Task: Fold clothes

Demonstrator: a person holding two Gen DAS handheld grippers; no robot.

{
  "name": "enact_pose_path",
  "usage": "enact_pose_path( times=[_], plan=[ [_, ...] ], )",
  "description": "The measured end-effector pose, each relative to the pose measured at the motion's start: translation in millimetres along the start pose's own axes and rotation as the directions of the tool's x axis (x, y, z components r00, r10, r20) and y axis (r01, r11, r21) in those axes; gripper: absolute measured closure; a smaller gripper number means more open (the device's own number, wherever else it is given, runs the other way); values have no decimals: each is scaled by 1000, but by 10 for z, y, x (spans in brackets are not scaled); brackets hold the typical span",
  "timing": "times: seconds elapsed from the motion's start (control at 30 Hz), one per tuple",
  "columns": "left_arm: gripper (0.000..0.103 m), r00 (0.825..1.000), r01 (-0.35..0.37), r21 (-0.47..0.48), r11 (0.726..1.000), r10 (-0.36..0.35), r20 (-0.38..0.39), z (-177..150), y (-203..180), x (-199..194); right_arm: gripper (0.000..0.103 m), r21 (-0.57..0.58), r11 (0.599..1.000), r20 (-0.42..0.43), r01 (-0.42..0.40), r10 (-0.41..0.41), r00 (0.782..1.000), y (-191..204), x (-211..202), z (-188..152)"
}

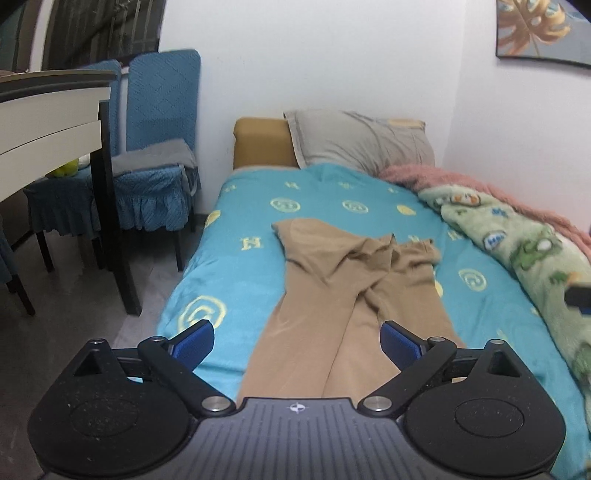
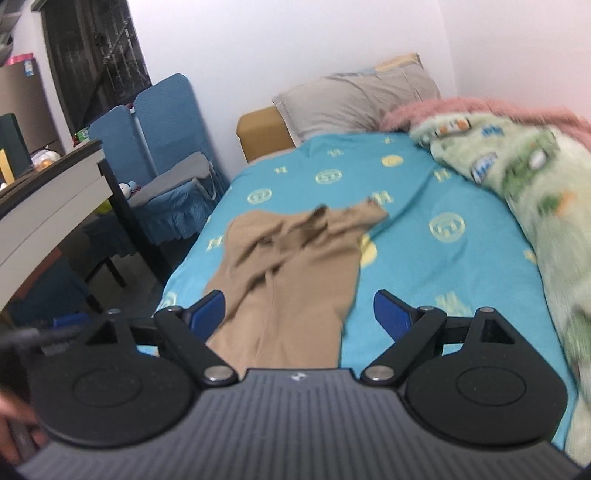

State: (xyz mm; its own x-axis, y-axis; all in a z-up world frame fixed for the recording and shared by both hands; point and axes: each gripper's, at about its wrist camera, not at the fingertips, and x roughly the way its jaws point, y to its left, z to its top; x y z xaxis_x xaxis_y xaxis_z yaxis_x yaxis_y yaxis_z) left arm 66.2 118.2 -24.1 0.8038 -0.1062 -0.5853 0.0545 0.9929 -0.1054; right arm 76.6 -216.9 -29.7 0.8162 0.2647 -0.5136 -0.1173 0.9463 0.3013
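Tan trousers [image 1: 343, 291], one pair, laid lengthwise on the turquoise bedsheet [image 1: 236, 218] with yellow letter-and-ring motifs; waistband end toward the pillow, rumpled and partly turned over, the two legs running down toward the cameras with a crease where they overlap near the crotch. Left gripper [image 1: 297, 341]: blue-padded fingers [image 1: 194, 345] spread wide, holding nothing, poised over the lower legs of the trousers, one pad over the sheet at the left of the garment, the other over the right leg. Right gripper [image 2: 299, 314]: jaws likewise spread wide and holding nothing, above the trouser legs, its left pad at the garment's left edge, its right pad over bare sheet; whether either gripper touches the cloth cannot be told. Grey pillow [image 1: 362, 142], one, at the head of the bed, leaning against a mustard-brown headrest [image 1: 262, 142]. Green fleece blanket [image 1: 517, 240] with cartoon print, bunched along the wall side of the bed, with a pink blanket [image 1: 443, 177] beneath and behind it. Blue-covered chairs [image 1: 159, 147], beside the bed on the left, a grey cloth on the nearer seat. White table with dark legs [image 1: 48, 122], at the far left. Framed leaf picture [image 1: 543, 29], on the wall at upper right
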Motion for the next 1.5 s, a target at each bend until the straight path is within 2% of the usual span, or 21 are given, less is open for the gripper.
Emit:
enact_pose_path(
  times=[0.1, 0.27, 0.33, 0.43, 0.57, 0.6, 0.63, 0.67, 0.8, 0.83, 0.9, 0.93, 0.97, 1.0, 1.1, 1.17, 1.23, 1.37, 1.5],
  plan=[
    [11, 991, 39, -37, 999, -43, -127, -5, 362, -139, 14, 45, 999, -11, -18, 18, 1000, -43, -120, -113],
    [17, 958, 114, -211, 971, -164, -237, -166, 1216, -237, 14, 83, 996, -23, -42, 44, 999, -77, -221, -236],
    [19, 933, 181, -281, 942, -255, -255, -335, 1524, -222, 14, 85, 995, -28, -47, 49, 998, -83, -227, -267],
    [25, 898, 236, -353, 905, -342, -277, -608, 1835, -130, 14, 99, 995, -48, -30, 34, 998, -102, -182, -285],
    [28, 847, 302, -436, 848, -448, -285, -963, 1994, 12, 14, 121, 993, -71, -15, 24, 997, -110, -110, -297],
    [30, 833, 314, -444, 839, -468, -296, -1034, 1988, 57, 14, 121, 993, -76, -9, 18, 997, -107, -92, -302],
    [36, 819, 324, -444, 836, -482, -310, -1100, 1974, 85, 14, 120, 993, -80, -3, 13, 997, -103, -75, -307],
    [43, 806, 337, -437, 834, -495, -323, -1144, 1945, 112, 14, 117, 993, -85, 4, 6, 996, -101, -57, -309],
    [46, 758, 385, -394, 834, -530, -380, -1248, 1826, 202, 14, 121, 993, -107, 17, -4, 994, -97, 3, -331],
    [51, 751, 390, -381, 838, -529, -395, -1256, 1792, 230, 14, 124, 992, -111, 16, -2, 994, -95, 13, -334],
    [67, 733, 402, -344, 849, -524, -434, -1266, 1709, 272, 14, 123, 992, -116, 17, -3, 993, -83, 24, -344],
    [81, 721, 411, -320, 854, -519, -459, -1268, 1659, 283, 14, 119, 993, -118, 18, -4, 993, -78, 28, -347],
    [94, 717, 408, -279, 869, -494, -491, -1259, 1598, 279, 14, 116, 993, -121, 19, -5, 993, -75, 32, -350],
    [96, 714, 404, -234, 884, -465, -524, -1247, 1537, 272, 14, 115, 993, -123, 20, -6, 992, -75, 33, -354],
    [98, 733, 395, -94, 914, -375, -567, -1125, 1357, 165, 14, 111, 994, -131, 21, -7, 991, -65, 46, -367],
    [99, 757, 376, -21, 926, -320, -570, -996, 1241, 64, 14, 108, 994, -139, 20, -5, 990, -56, 61, -377],
    [99, 790, 359, 74, 930, -261, -554, -824, 1076, -62, 14, 104, 994, -146, 18, -2, 989, -48, 77, -387],
    [99, 844, 336, 183, 924, -209, -495, -469, 723, -377, 14, 106, 994, -173, 7, 12, 985, -58, 133, -431],
    [99, 888, 309, 333, 891, -145, -436, -232, 170, -696, 14, 105, 994, -197, 15, 6, 980, -80, 165, -468]
  ],
)
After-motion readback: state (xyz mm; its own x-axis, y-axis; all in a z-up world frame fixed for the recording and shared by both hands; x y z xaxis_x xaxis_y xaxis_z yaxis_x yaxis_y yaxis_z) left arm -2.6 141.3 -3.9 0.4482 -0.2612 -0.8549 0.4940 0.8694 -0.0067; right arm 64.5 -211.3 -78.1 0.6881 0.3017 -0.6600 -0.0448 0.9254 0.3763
